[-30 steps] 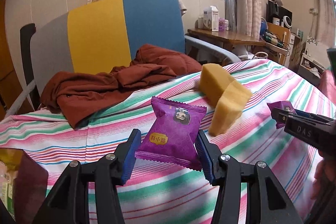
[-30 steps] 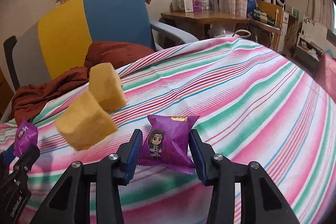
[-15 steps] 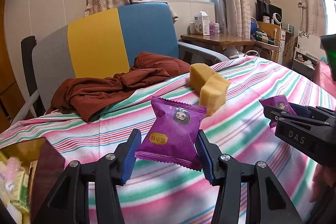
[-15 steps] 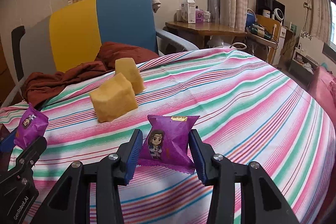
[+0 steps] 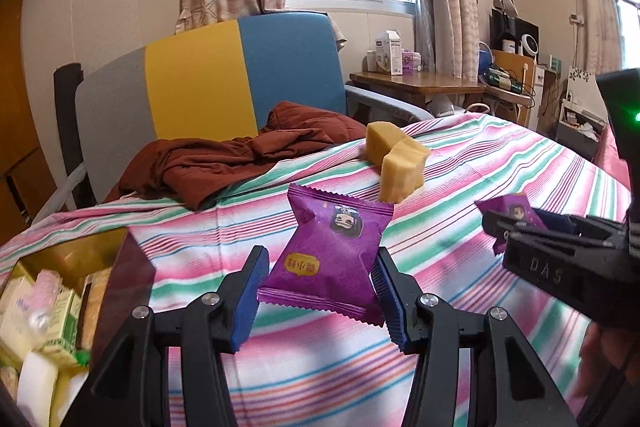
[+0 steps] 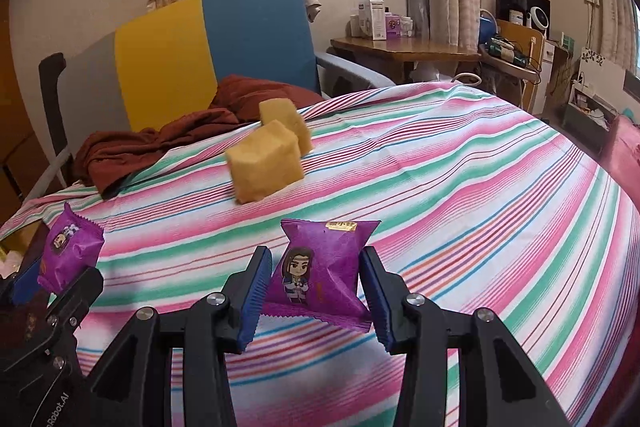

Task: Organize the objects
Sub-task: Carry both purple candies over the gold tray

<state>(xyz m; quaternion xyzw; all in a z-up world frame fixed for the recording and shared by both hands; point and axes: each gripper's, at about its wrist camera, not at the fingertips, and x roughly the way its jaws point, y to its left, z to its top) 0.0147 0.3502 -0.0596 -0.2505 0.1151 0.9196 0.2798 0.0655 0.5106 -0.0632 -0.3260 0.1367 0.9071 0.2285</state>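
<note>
While both claws are carrying snacks above the striped cloth (image 6: 460,163), we are aiming for the open box (image 5: 48,291) low to the left of the left gripper (image 5: 318,285), which is clenched on a purple packet (image 5: 332,255). The right gripper (image 6: 316,285) is grasping its own purple pouch (image 6: 320,271). We are judging it best to lower over the box before releasing.

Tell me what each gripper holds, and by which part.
Left gripper and right gripper each pinch a purple snack packet by its side edges.
</note>
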